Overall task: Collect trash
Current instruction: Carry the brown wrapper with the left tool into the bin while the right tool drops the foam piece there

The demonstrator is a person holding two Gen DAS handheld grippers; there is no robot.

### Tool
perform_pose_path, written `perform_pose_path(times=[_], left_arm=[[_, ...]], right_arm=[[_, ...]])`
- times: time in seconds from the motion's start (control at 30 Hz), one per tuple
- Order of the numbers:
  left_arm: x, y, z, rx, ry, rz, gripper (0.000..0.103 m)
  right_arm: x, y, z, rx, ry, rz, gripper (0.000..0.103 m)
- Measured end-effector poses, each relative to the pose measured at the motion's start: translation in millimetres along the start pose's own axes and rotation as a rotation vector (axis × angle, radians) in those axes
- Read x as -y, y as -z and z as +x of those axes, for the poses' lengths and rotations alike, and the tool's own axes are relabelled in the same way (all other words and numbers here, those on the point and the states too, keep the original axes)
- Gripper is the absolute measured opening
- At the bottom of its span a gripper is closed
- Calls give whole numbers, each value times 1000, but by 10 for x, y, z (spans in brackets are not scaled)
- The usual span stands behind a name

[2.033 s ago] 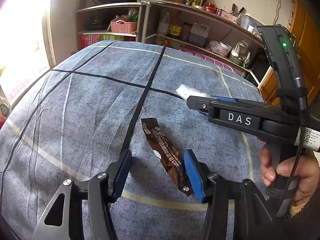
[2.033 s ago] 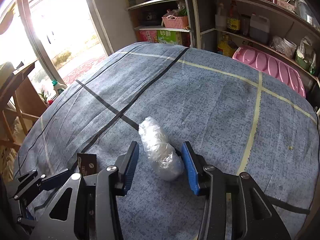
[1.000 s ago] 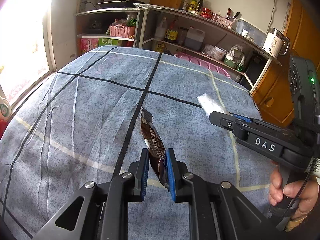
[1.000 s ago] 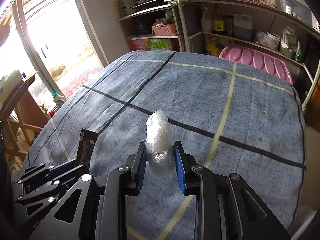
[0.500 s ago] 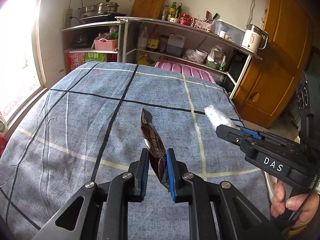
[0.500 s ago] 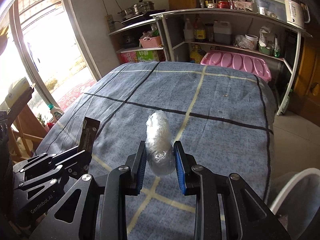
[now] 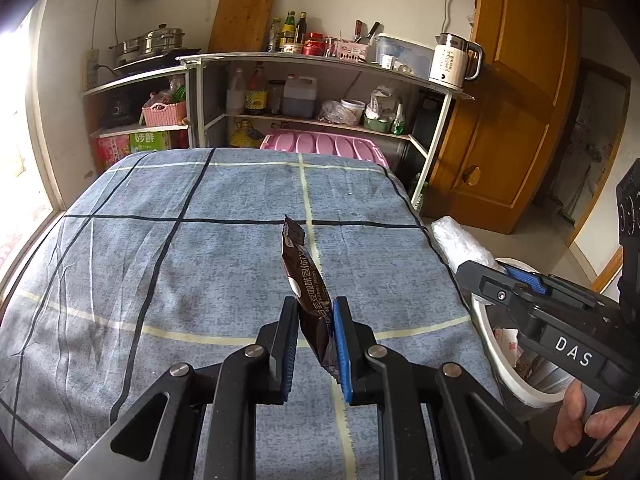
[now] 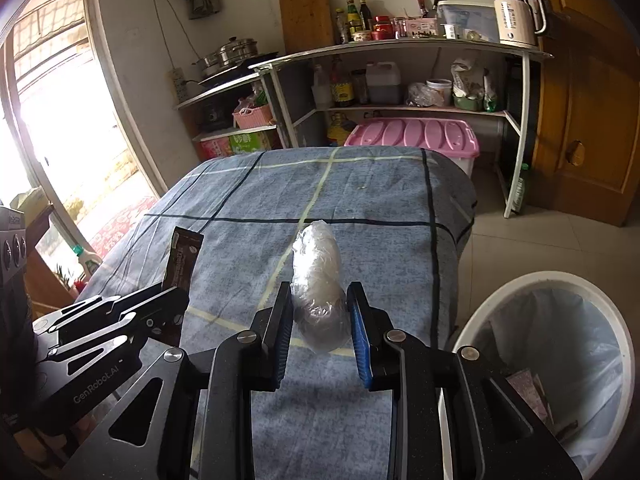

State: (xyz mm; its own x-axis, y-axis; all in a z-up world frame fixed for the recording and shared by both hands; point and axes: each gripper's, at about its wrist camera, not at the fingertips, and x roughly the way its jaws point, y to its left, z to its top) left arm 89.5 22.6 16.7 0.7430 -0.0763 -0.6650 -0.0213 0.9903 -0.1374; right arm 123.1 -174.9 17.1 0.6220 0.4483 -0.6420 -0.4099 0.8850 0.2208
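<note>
Both pieces of trash were lifted clear of the blue checked tabletop (image 7: 168, 264), so the step in hand looked like the carry to the white lined bin (image 8: 516, 292) at the lower right of the right wrist view. Done well, each hand would come fully over the rim before letting go, the light wrapper especially.

The left tongs (image 7: 316, 340) pinched the brown snack wrapper (image 7: 306, 280) by its lower end, the rest standing up above them. The right tongs (image 8: 320, 328) squeezed a wad of clear plastic film (image 8: 318, 280) at its base, centre frame.
</note>
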Motion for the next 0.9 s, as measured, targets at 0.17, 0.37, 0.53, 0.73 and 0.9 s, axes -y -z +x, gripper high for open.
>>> perform_pose_path(times=[0.17, 0.37, 0.53, 0.73, 0.9], left_arm=[[209, 5, -4, 5, 32, 37, 18], [486, 24, 8, 1, 72, 80, 18], [706, 43, 25, -1, 99, 116, 18], [1018, 58, 53, -4, 139, 168, 18], [1321, 76, 113, -14, 182, 213, 18]], right_arm=[[152, 63, -198, 23, 40, 35, 28], [307, 174, -390, 42, 81, 74, 28], [474, 261, -527, 53, 106, 118, 28], [701, 338, -754, 78, 157, 153, 28], [932, 386, -941, 89, 206, 180, 28]])
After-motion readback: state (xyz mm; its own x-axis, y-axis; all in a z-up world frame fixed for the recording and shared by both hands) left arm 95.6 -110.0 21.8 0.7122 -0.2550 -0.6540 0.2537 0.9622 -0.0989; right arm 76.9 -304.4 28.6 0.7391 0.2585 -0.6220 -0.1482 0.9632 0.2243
